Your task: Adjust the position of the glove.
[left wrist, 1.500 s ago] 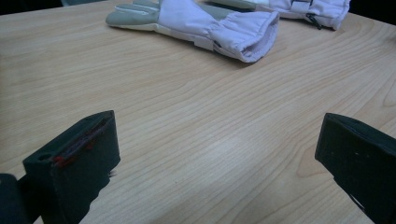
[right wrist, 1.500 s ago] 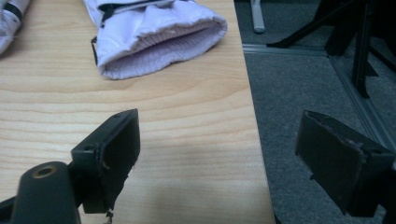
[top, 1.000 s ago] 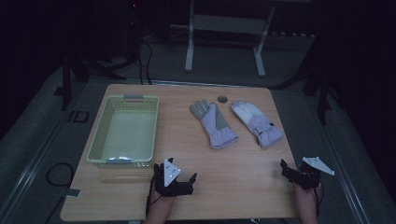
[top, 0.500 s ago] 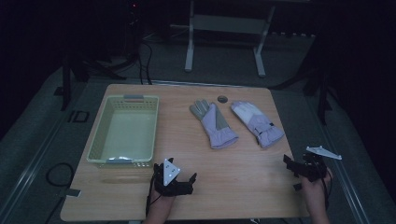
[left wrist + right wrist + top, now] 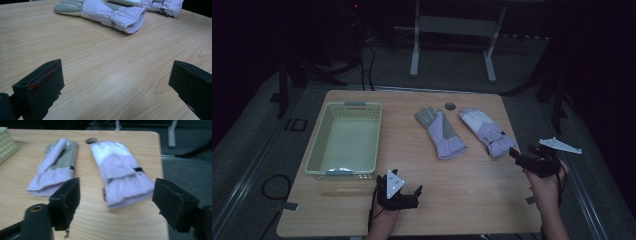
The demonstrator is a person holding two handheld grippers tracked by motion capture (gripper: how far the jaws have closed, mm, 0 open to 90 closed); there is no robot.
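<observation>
Black right gripper — agape, empty, above glove

Right tongs spread, empty, near right glove cuff, closing slightly

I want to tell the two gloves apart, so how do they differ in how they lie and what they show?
The left glove lies nearer the basket and shows a grey panel; the right glove lies nearer the table edge and shows white fingers and a dark strap. The right glove's cuff is close to the right hand-held gripper; the left glove's cuff lies apart from either gripper. Both are lilac and flat, cuffs toward the person.
</observation>
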